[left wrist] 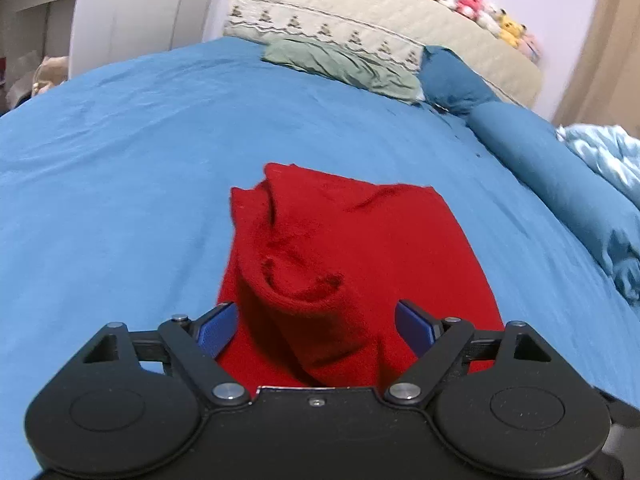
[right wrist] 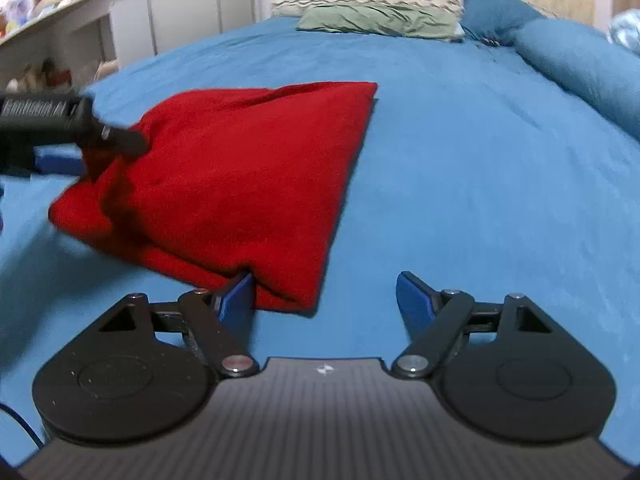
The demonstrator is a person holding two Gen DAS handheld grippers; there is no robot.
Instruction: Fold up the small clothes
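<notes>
A bedroom with a large bed covered in a blue sheet (left wrist: 120,152) that fills most of both views. At its head stands a cream padded headboard (left wrist: 360,12) with a row of plush toys (left wrist: 476,4) on top, and below it lie a green pillow (left wrist: 344,64) and blue pillows (left wrist: 452,76). To the left are white shelving (right wrist: 76,20) and a white wardrobe (left wrist: 152,4); the wall (left wrist: 560,0) is pale.

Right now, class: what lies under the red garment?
The red garment lies on the blue bedsheet, which shows all around it. The sheet directly beneath is covered, so anything there is hidden.
</notes>
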